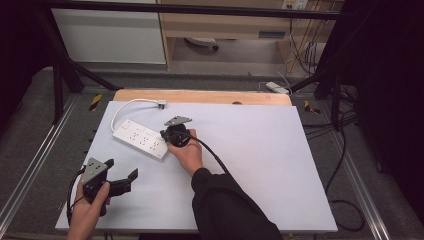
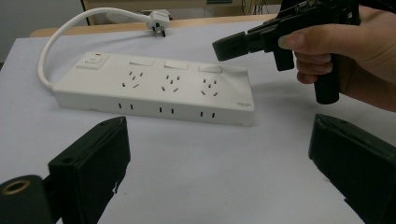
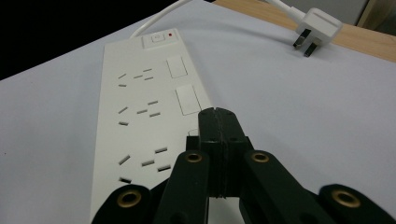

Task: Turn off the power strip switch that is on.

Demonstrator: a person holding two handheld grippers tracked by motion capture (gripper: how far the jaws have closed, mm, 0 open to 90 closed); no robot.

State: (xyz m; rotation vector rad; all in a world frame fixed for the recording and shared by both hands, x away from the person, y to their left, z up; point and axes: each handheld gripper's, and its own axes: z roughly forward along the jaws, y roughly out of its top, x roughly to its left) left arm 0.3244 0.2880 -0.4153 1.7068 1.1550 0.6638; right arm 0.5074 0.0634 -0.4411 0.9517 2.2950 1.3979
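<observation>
High view: white power strip [image 1: 140, 138] lies on the worktop [image 1: 260, 165]; right hand-held gripper [image 1: 168, 135] sits at its 3 o'clock end, tips over the strip; left hand-held gripper [image 1: 123, 176], jaws spread and empty, lies at the strip's 7 o'clock, well apart.

Left gripper view: power strip [image 2: 154, 88] lies beyond the two parted jaws at 12 o'clock; right hand-held gripper [image 2: 227, 45] hangs closed above the strip's near-end switch; plug [image 2: 159, 20] at 11 o'clock.

Right gripper view: jaws pressed together, nothing between them, tips [image 3: 218, 122] over the strip's [image 3: 140, 116] nearest switch; plug [image 3: 317, 28] at 1 o'clock.

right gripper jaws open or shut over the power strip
Shut: in the right gripper view the right gripper has its two jaws pressed flat together, nothing between them, tips over the power strip near its switches.
</observation>
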